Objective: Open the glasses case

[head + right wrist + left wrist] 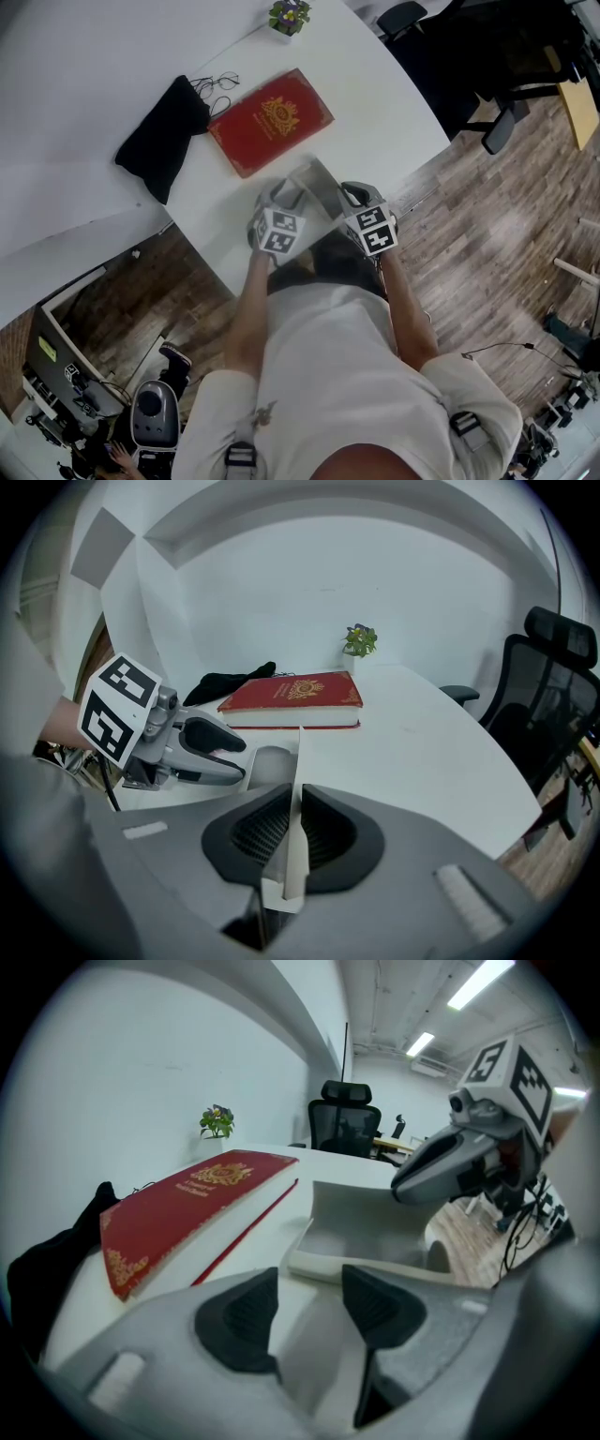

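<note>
The right gripper (292, 803) is pinching the thin pale flap of the case (267, 761). Its jaws are pressing almost together on the flap, which is standing upright and showing edge-on in the right gripper view. The left gripper (309, 1302) is holding its jaws apart. The case's thick near edge is lying right at its fingertips, and I cannot tell whether they are touching it.

The case is sitting open on the white table (375, 103), near the front edge and between the two grippers, with its grey inside showing. Both grippers are pointing down at a slant toward it, close side by side, and the person's arms are reaching out to them in the head view.

Just beyond the case a red book (270, 120) with gold print is lying flat. A black pouch (159, 136) is lying just beside the book's left end, with glasses (216, 84) next to it. A small potted plant (289, 16) is standing further back on the table. A black chair (345, 1119) is standing past the table, over a wooden floor (469, 244).
</note>
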The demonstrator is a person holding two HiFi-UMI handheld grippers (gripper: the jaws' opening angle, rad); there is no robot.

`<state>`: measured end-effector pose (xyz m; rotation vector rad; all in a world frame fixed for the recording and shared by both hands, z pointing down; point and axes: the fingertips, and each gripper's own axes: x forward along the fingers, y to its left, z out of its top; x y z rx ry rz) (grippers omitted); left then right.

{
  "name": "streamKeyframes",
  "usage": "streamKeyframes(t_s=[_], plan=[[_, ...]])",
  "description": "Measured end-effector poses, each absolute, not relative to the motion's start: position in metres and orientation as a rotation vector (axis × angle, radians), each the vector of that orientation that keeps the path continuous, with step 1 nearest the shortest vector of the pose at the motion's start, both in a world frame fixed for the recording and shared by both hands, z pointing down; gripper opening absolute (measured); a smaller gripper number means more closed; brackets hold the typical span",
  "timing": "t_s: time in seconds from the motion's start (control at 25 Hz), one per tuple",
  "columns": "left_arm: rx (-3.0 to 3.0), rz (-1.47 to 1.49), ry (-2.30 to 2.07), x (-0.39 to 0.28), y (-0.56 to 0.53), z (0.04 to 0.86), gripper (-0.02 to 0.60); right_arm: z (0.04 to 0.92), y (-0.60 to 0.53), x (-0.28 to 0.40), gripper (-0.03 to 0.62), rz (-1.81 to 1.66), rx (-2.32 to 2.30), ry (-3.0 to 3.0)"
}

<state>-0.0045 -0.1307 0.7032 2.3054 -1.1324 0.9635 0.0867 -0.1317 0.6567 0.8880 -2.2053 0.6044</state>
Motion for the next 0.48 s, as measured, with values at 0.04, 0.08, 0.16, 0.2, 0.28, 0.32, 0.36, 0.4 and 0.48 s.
streamKeyframes(t_s=[0.04,0.08,0.16,0.2,0.28,0.32,0.36,0.4,0.48], plan=[[2.302,0.965,-1.132,-0.0045,-0.1303,0.7035,0.215,0.6583,-0.1311,0.0878,0.034,0.612,0.887,-2.199],[2.298,0.967,-1.131,-0.0047,-0.1300,0.7033,0.215,0.6593,-0.1310,0.0887,0.032,0.614,0.885,-2.195],[2.294,0.969,-1.136,-0.0049,-0.1306,0.7018,0.215,0.6587,-0.1328,0.0899,0.031,0.607,0.882,-2.197],[2.294,0.967,-1.138,-0.0048,-0.1308,0.7017,0.216,0.6581,-0.1334,0.0905,0.029,0.606,0.881,-2.196],[2.292,0.962,-1.141,-0.0049,-0.1308,0.7021,0.216,0.6590,-0.1336,0.0918,0.028,0.614,0.882,-2.191],[2.288,0.963,-1.142,-0.0052,-0.1305,0.7023,0.216,0.6594,-0.1339,0.0923,0.028,0.616,0.882,-2.190],[2.285,0.964,-1.142,-0.0055,-0.1301,0.7031,0.216,0.6593,-0.1347,0.0924,0.028,0.614,0.883,-2.192],[2.283,0.963,-1.143,-0.0056,-0.1299,0.7038,0.216,0.6595,-0.1354,0.0926,0.026,0.612,0.883,-2.193],[2.285,0.957,-1.148,-0.0053,-0.1307,0.7031,0.215,0.6612,-0.1351,0.0936,0.026,0.620,0.883,-2.188]])
